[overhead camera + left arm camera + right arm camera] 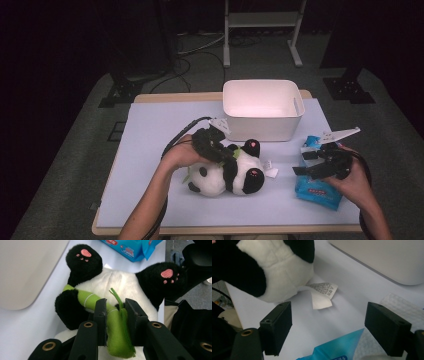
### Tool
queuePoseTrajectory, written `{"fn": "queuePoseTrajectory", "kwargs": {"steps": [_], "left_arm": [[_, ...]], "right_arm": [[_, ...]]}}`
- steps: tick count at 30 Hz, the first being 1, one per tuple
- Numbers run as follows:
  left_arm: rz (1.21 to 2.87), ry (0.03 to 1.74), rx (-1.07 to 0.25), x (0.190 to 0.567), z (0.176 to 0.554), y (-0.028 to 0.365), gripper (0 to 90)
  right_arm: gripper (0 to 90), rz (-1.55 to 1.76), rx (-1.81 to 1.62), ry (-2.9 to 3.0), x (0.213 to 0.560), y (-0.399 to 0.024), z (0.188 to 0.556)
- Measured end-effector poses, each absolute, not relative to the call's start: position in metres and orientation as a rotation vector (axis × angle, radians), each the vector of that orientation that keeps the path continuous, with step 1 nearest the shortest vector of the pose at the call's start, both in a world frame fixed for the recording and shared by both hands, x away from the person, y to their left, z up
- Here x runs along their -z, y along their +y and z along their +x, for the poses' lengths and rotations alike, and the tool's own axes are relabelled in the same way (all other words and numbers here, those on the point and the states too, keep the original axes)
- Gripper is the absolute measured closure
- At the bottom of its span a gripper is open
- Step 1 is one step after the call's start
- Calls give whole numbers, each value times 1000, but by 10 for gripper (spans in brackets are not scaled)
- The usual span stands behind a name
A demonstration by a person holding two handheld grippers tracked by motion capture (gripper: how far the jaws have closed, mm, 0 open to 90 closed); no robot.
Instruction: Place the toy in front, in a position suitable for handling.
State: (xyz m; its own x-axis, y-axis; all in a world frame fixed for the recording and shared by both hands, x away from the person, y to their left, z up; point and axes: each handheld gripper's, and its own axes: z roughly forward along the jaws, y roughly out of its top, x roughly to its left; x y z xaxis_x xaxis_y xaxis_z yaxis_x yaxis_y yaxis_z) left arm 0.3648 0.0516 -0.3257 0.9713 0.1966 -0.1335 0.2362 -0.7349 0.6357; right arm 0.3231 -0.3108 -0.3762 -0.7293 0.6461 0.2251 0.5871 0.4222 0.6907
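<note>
The panda [227,172] lies on the table [150,150] in front of the bin [262,110]. The bamboo [115,327] sits between the left gripper's [116,315] fingers [100,315], pressed from both sides. The pack [317,187] lies right of the panda, under the right gripper [328,327]. The panda's tag [322,293] lies beyond the right gripper's parted fingers [278,327].

The left gripper [216,145] has its fingers [100,315] clamped together on something between them, forearm reaching in from below. The right gripper [312,162] rests low, fingers [278,327] spread wide apart with nothing between them.
</note>
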Motion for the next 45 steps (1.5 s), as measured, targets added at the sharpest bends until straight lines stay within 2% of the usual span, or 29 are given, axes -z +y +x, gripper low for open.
{"fn": "queuePoseTrajectory", "kwargs": {"steps": [4, 10, 14, 25, 38, 45], "left_arm": [[2395, 305, 104, 331, 362, 52, 711], [2338, 295, 116, 327, 358, 59, 620], [2324, 295, 97, 322, 356, 70, 572], [2295, 368, 41, 319, 355, 112, 518], [2274, 432, 53, 348, 354, 150, 438], [2277, 456, 60, 364, 354, 159, 394]], "right_arm": [[207, 1122, -1194, 2595, 378, -310, 323], [207, 1129, -1179, 2605, 381, -309, 324], [207, 1129, -1161, 2614, 383, -308, 325], [207, 1140, -1148, 2618, 380, -309, 323], [214, 1176, -1066, 2614, 362, -318, 325], [266, 1226, -998, 2593, 364, -327, 327]]}}
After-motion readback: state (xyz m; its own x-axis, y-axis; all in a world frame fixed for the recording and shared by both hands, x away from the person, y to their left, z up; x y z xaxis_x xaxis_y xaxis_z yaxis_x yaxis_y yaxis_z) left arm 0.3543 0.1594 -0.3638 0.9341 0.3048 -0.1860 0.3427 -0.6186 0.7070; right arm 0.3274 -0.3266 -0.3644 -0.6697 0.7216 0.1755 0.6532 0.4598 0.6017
